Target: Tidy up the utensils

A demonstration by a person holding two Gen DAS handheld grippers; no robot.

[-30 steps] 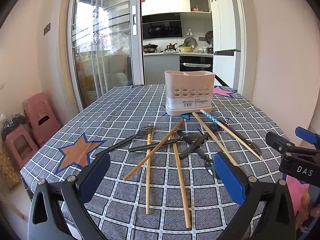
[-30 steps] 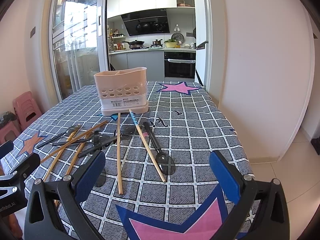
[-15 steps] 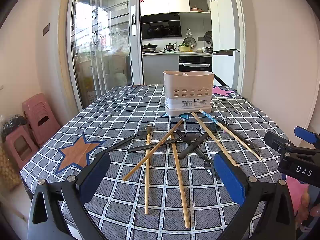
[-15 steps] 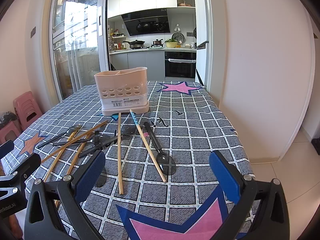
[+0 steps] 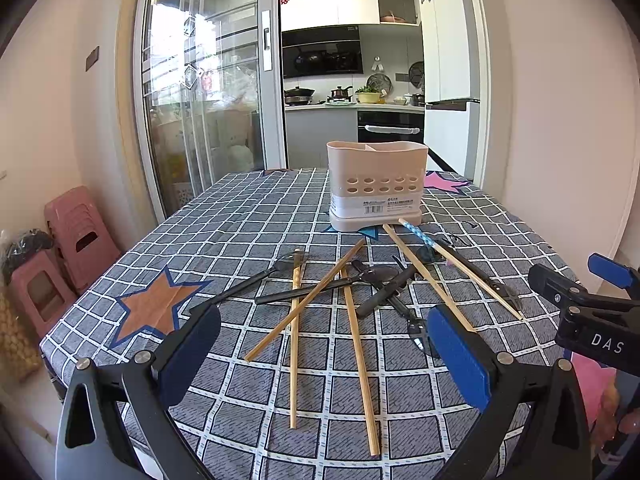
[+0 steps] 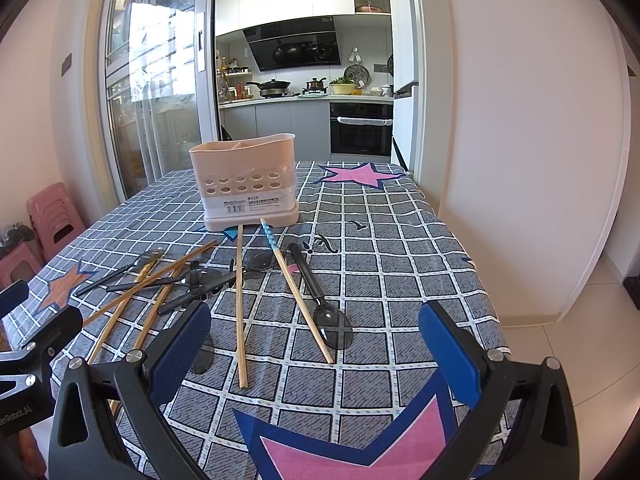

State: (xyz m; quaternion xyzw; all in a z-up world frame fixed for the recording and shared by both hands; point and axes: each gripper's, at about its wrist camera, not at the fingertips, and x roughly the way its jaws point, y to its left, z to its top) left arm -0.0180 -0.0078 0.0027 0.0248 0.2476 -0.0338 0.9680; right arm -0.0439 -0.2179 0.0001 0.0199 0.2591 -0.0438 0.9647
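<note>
A pale pink plastic utensil caddy (image 5: 376,184) with two rows of round holes stands upright toward the far side of the counter (image 5: 248,216), which is covered in a grey-and-white checked cloth printed with orange and pink stars. A white label with a barcode and small print too fine to read wraps the caddy's lower front. Scattered on the cloth in front of it lie several bamboo chopsticks (image 5: 360,356), crossing one another and a handful of black plastic spoons and forks (image 5: 304,294); one chopstick with a blue patterned end (image 6: 276,246) lies just before the caddy's base, beside a black plastic spoon (image 6: 332,328) whose bowl points toward the near edge. The left claw (image 5: 320,360) hovers over the near edge with its blue-padded fingers spread wide apart and nothing between them. The right claw (image 6: 316,352) hangs likewise over the pink star at the near corner, fingers wide apart and empty. Seen from the left camera, the right tool's black body bears the white letters "DAS"; from the right camera, the left tool shows partial lettering ending "Robot.AI". Red paper characters are stuck on the glass sliding door (image 5: 208,92) and on the white kitchen cupboards beyond. Pink plastic stools (image 5: 72,236) are stacked against the left wall.
</note>
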